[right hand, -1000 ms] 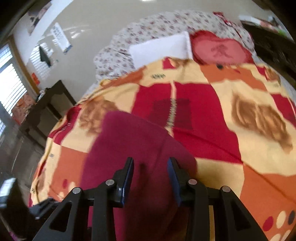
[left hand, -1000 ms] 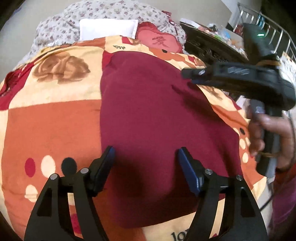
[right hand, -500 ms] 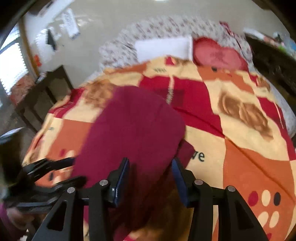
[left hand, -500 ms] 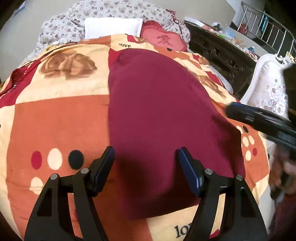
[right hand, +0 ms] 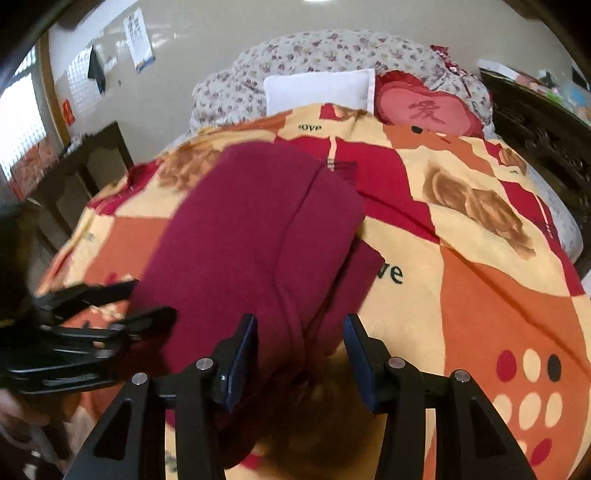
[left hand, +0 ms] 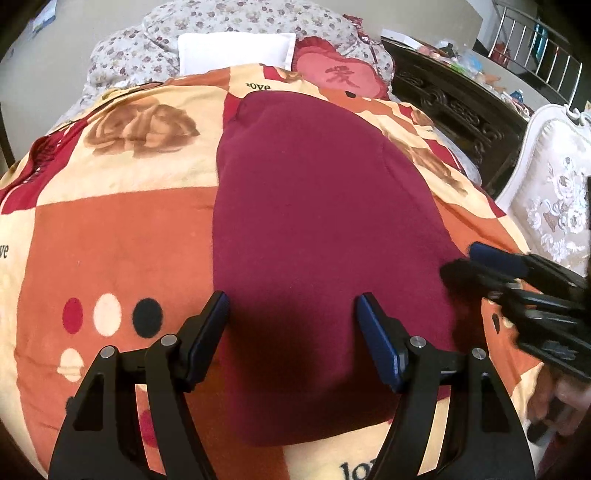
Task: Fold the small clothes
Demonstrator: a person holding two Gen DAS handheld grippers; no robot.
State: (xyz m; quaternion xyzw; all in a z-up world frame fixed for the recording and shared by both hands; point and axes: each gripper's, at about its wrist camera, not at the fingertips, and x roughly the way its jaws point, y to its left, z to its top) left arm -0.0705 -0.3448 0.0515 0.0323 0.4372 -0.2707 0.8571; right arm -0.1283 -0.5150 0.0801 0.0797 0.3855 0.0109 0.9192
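Dark red garment (left hand: 317,236) lies flat on the bed blanket (left hand: 110,240), roughly centre, long axis running from the near edge toward the pillows. Plain maroon knit, no print or buttons visible. Already folded lengthwise: in the right wrist view a fold seam (right hand: 295,236) runs down its length, w/ one layer laid over the other, and a lower layer (right hand: 364,264) sticks out past the top layer's right edge. Far end rounded w/ a small bump at the left corner; near end is a straight-ish hem close to the bed's edge. Surface mostly smooth, few wrinkles.

Left hand-held gripper (left hand: 291,332) hovers over the garment's near part, jaws wide apart, nothing btwn the pads, no grip on cloth; its shadow falls on the fabric. Right hand-held gripper (right hand: 300,354) is over the garment's near right edge, jaws partly apart, cloth in view btwn the fingers but pads not pressing it. In the left view the right unit (left hand: 517,288) comes in from the right, tips at the garment's right edge.

Blanket is orange/cream/red patchwork w/ rose prints and dots. White pillow (left hand: 236,50), red heart cushion (left hand: 340,75) and floral quilt (left hand: 221,22) at the head of the bed. Dark carved furniture (left hand: 454,107) to the right.
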